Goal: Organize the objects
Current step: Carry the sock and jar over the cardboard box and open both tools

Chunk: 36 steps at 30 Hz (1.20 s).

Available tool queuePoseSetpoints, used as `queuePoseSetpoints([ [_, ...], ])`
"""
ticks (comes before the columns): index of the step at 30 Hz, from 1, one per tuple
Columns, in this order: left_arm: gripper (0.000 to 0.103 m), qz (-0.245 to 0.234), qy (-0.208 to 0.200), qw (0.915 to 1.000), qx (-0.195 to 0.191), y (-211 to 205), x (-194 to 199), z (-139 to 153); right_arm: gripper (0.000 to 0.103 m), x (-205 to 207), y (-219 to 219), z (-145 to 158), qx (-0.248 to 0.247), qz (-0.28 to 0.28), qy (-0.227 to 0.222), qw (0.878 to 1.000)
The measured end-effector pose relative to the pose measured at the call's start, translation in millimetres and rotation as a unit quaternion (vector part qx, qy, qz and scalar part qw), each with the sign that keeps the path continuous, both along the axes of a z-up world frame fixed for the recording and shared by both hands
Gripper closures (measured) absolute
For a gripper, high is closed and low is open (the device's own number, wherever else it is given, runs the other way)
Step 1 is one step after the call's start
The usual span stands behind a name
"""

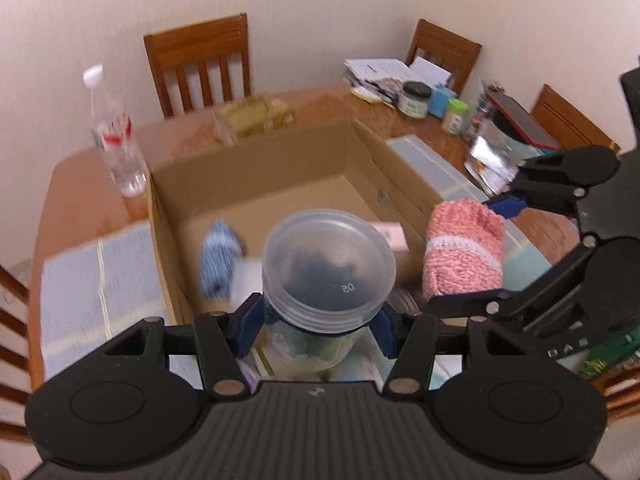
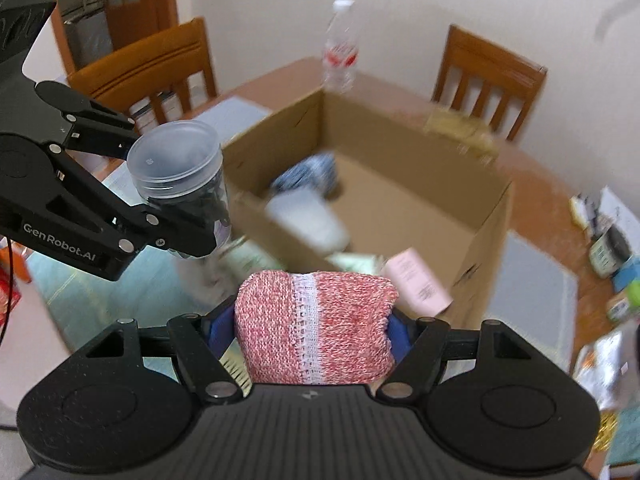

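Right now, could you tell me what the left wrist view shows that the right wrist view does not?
Only the left wrist view shows the red tablet leaning at the table's far right and the black-lidded jar standing clear beside the papers.

Only the right wrist view shows the wooden door and the white cup lying in the box.

Both show the cardboard box, the water bottle, the blue-white sock, the left claw shut on the clear-lidded jar, and the right claw shut on the pink sock roll.
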<state>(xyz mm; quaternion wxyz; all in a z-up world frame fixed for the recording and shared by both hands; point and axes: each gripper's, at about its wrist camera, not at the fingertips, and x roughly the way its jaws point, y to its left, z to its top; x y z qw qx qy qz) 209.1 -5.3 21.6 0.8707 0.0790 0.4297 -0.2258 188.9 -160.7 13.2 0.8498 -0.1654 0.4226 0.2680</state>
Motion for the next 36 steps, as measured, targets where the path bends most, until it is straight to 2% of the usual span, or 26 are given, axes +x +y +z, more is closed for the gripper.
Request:
queuePoseSetpoints([
  [8,0.047,0.005,-0.001,0.9998,0.020,-17,60,-3,0.024,57,0,4,0.001,-0.030,-0.020,0.999],
  [13,0.047,0.006,0.013,0.9993,0.036,-24,85,-18,0.003,69,-5,4,0.022,-0.052,-0.006,0.998],
  [15,0.048,0.008,0.019,0.9989,0.041,-25,92,-25,0.000,68,-10,4,0.030,-0.054,-0.010,0.998],
  [16,0.042,0.010,0.019,0.9988,0.044,-26,95,-28,0.000,68,-10,3,0.029,-0.055,-0.010,0.998],
  [17,0.025,0.014,0.019,0.9985,0.050,-28,99,-30,0.000,69,-11,1,0.028,-0.057,-0.010,0.998],
  [19,0.010,0.028,0.005,0.9974,0.066,-30,102,-33,0.000,70,-14,1,0.026,-0.061,-0.009,0.998],
  [20,0.010,0.034,-0.005,0.9969,0.070,-30,102,-33,0.000,72,-16,1,0.026,-0.062,-0.008,0.998],
  [29,0.008,0.039,0.004,0.9977,0.055,-23,93,-34,0.000,69,-27,-4,0.035,-0.078,-0.001,0.996],
  [36,0.006,0.054,-0.003,0.9974,0.049,-15,73,-28,0.000,56,-28,-11,0.030,-0.082,0.006,0.996],
])
